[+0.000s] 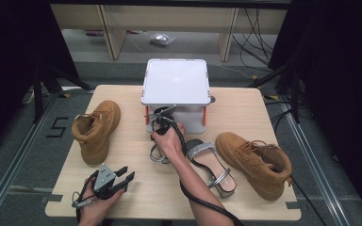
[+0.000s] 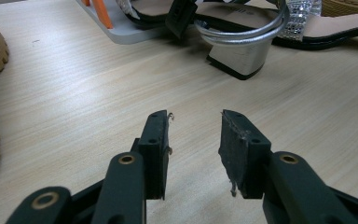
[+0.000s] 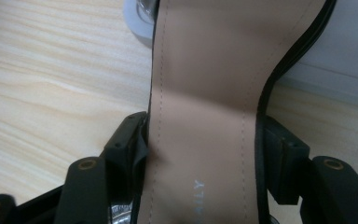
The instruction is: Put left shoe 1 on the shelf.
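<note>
Right gripper straddles the sandal at its insole, jaws snug on both edges, just in front of the white rack; the grip is narrow, so the shoe could twist free. Left gripper waits open, empty

Tan boots and; silver sandal with a beige insole and black edging; light wood-grain desk; white rack with orange posts.
</note>
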